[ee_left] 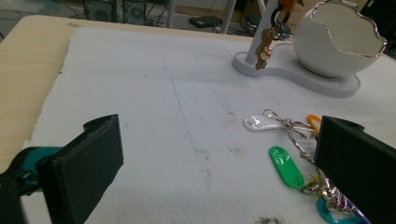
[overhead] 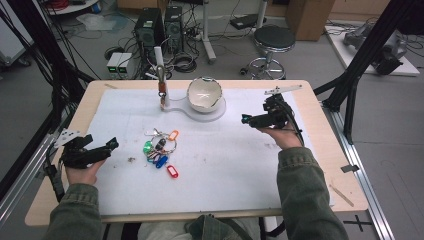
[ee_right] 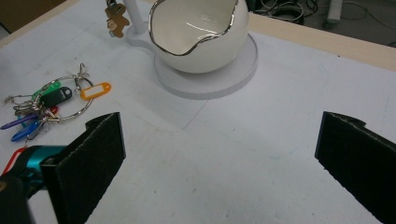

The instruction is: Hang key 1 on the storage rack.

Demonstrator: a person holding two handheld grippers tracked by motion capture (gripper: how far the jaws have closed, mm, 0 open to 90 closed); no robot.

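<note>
Both grippers are up off the white mat (overhead: 220, 175) and both are spread wide, holding nothing; the left gripper (overhead: 112, 144) sits low by the mat's left edge, jaws pointing inward toward the middle; the right gripper (overhead: 245, 119) hovers over the right half of the mat, nearer the far edge, its jaws aimed left.

And there's the bunch of keys (overhead: 161, 147), lying flat on the mat a little left of centre, between the two grippers and touched by neither; a wire ring gathers coloured tags, orange toward the far side, green at the left, blue and red toward the near edge; in the left gripper view a white tag (ee_left: 259, 123) and a green tag (ee_left: 286, 166) lie just beside the right-hand jaw.

Toward the far edge stands the white key stand (overhead: 202, 113), its flat base resting on the mat; on it sits the cracked-egg bowl (overhead: 204, 93), silver-rimmed, opening upward; beside the bowl rises a slim post (overhead: 159, 65) with a brown charm (overhead: 162, 88) hanging from it, well apart from the bunch below.

The person's sleeves come in from the near edge of the table (overhead: 90, 97).
</note>
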